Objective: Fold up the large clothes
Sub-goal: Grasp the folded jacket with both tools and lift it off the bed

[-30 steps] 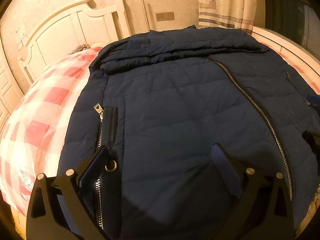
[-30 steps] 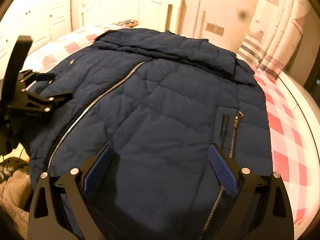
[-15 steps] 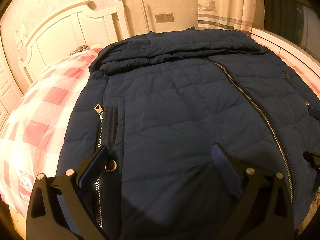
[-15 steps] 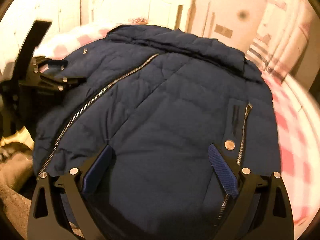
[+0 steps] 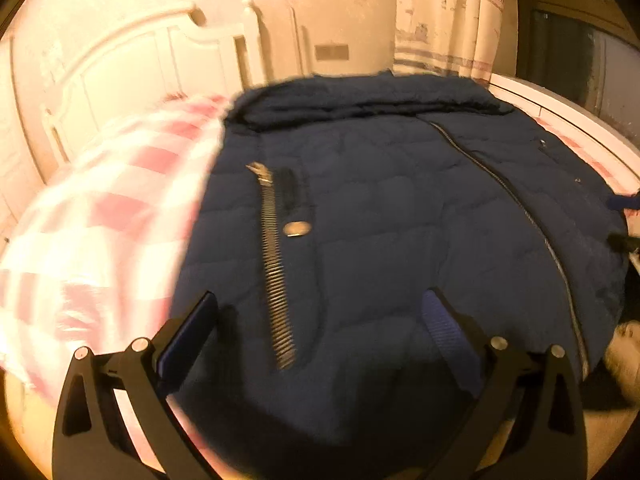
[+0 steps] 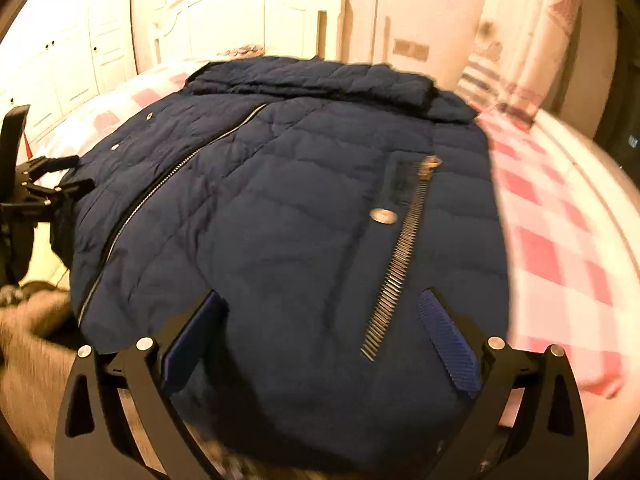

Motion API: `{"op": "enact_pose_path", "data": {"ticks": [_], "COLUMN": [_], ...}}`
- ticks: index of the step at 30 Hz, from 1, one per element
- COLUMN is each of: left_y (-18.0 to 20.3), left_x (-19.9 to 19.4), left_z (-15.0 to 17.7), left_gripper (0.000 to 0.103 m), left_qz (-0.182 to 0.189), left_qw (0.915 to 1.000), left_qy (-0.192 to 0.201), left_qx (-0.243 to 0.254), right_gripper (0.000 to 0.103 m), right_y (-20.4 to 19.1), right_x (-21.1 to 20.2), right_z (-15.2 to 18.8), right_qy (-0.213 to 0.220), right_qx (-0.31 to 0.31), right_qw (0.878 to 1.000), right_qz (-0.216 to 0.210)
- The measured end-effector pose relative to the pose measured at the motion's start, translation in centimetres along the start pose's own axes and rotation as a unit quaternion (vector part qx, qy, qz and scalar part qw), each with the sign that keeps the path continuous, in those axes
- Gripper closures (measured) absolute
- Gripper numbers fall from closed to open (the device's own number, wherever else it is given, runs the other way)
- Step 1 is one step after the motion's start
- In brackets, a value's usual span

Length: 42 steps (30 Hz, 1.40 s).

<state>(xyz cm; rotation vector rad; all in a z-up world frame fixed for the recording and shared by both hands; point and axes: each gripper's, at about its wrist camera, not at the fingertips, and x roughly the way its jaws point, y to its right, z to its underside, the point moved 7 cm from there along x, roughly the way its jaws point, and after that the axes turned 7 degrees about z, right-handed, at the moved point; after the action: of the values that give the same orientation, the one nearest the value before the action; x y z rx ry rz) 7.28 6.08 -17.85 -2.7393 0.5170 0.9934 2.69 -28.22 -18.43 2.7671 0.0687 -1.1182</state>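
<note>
Navy quilted jacket [image 5: 400,220], spread flat front-up on checked bed, main zipper closed, collar far

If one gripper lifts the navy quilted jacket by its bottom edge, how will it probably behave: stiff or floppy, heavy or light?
The navy quilted jacket would probably droop and fold: it lies soft and creased over the checked bedding. Its puffy quilting suggests it is light for its size, though bulky. The smooth shell and the metal pocket zipper may slip in a pinch.
</note>
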Motion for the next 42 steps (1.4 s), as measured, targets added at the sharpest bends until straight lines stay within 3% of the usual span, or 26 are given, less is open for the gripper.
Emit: {"op": "enact_pose_path", "data": {"ticks": [6, 10, 19, 25, 28, 31, 35, 39, 40, 41, 42], "left_y": [-3.9, -5.7, -5.9, -5.7, -5.1, -3.5, -3.1, -3.6, -3.5, -3.5, -3.2], "left_x": [-2.8, -2.9, -1.6, -1.7, -1.6, -2.6, -2.2, -0.3, 0.1, 0.1, -0.2], "left_z": [3.8, 6.9, 8.9, 8.9, 8.8, 8.1, 7.5, 7.2, 7.1, 7.0, 6.8], "left_gripper": [0.002, 0.002, 0.002, 0.002, 0.003, 0.004, 0.004, 0.004, 0.006, 0.02, 0.028], "left_qz": [-0.003, 0.012, 0.049, 0.081, 0.103, 0.161, 0.145, 0.147, 0.149, 0.149, 0.146], "left_qw": [0.9991, 0.9961, 0.9917, 0.9894, 0.9862, 0.9794, 0.9833, 0.9791, 0.9783, 0.9785, 0.9802], "left_qy": [-0.012, -0.035, -0.047, -0.03, -0.033, -0.017, -0.017, -0.031, -0.03, -0.028, -0.022], "left_qx": [-0.042, -0.08, -0.109, -0.116, -0.125, -0.121, -0.109, -0.137, -0.142, -0.139, -0.131], "right_gripper": [0.007, 0.007, 0.007, 0.009, 0.02, 0.031, 0.034, 0.031, 0.031, 0.031, 0.034], "right_y": [5.3, 5.7, 5.1, 4.9, 4.7, 4.5, 4.5, 4.6, 4.5, 4.5, 4.5], "right_x": [-1.4, 0.2, 2.8, 3.5, 3.2, 2.3, 1.4, 1.9, 2.2, 2.4, 2.3], "right_z": [6.2, 8.9, 8.5, 8.8, 8.5, 8.7, 8.9, 8.9, 8.6, 8.5, 8.5], "right_qy": [-0.032, -0.051, -0.04, -0.035, -0.033, -0.028, -0.019, -0.019, -0.019, -0.02, -0.018], "right_qx": [0.104, 0.144, 0.19, 0.217, 0.202, 0.192, 0.185, 0.185, 0.185, 0.184, 0.181], "right_qw": [0.994, 0.988, 0.976, 0.966, 0.97, 0.972, 0.973, 0.975, 0.975, 0.975, 0.976], "right_qz": [-0.005, -0.025, -0.096, -0.139, -0.133, -0.134, -0.135, -0.124, -0.122, -0.121, -0.118]}}
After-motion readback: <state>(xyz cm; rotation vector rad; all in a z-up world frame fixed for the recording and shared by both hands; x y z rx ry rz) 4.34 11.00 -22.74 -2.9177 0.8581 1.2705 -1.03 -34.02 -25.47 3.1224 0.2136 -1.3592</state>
